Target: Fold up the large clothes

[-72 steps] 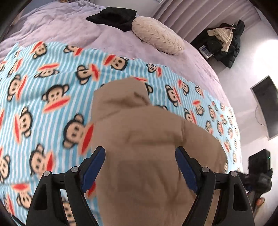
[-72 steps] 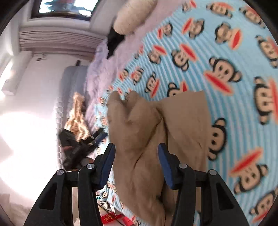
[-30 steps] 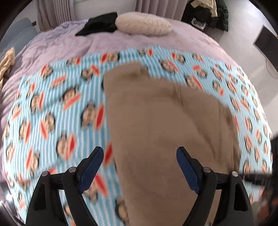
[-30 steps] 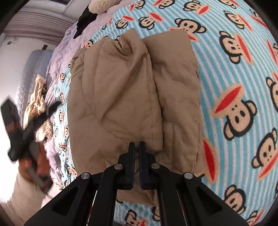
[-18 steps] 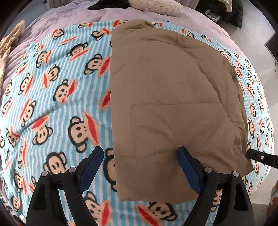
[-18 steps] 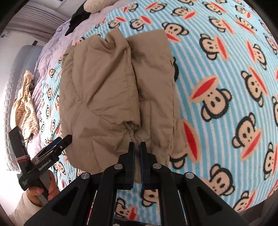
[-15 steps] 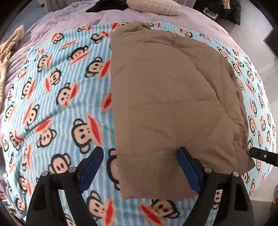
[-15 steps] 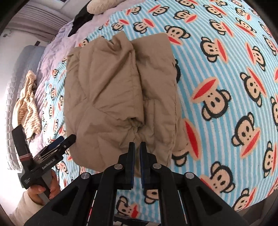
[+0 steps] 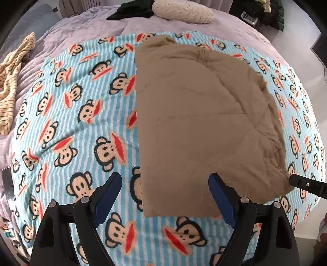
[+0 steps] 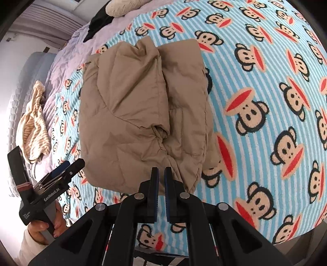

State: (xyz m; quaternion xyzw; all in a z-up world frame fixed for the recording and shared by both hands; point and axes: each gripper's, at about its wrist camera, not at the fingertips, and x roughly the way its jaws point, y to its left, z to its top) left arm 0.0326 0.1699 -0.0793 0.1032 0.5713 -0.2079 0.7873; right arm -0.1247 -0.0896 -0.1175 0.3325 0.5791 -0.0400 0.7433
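Jacket: a tan padded jacket [image 9: 200,122] lies folded into a rough rectangle on the monkey blanket [image 9: 81,114], nearer the blanket's edge on the floor side than its middle.
Long axis: it runs from the blanket's near edge toward the cream pillow [image 9: 181,11]; the end toward the pillow is narrower and bunched into a small peak, while the near end is wider and cut almost straight.
Layers: in the right wrist view a folded-over flap lies along the jacket's length, its lower corner puckered into a small knot of creases near the jacket's middle.
Left gripper [image 9: 163,192]: jaws spread wide and empty, above the jacket's near edge; one blue pad is over the blanket just beside the jacket, the other over the tan cloth. Whether it touches cannot be told.
Right gripper [image 10: 159,180]: jaws drawn together to a thin slit with nothing between them, pointing at the jacket's near corner.
Hand [image 10: 46,225]: a person's hand in a pale sleeve grips the left gripper's handle, off the blanket's edge.
Surface: the blanket is light blue striped with monkey faces, spread over a lilac bedcover [image 9: 85,22].
Room: beyond the pillow lies a black garment [image 9: 132,10]; a yellow striped cloth [image 9: 12,67] is crumpled well apart from the jacket, on the bedcover's far side.
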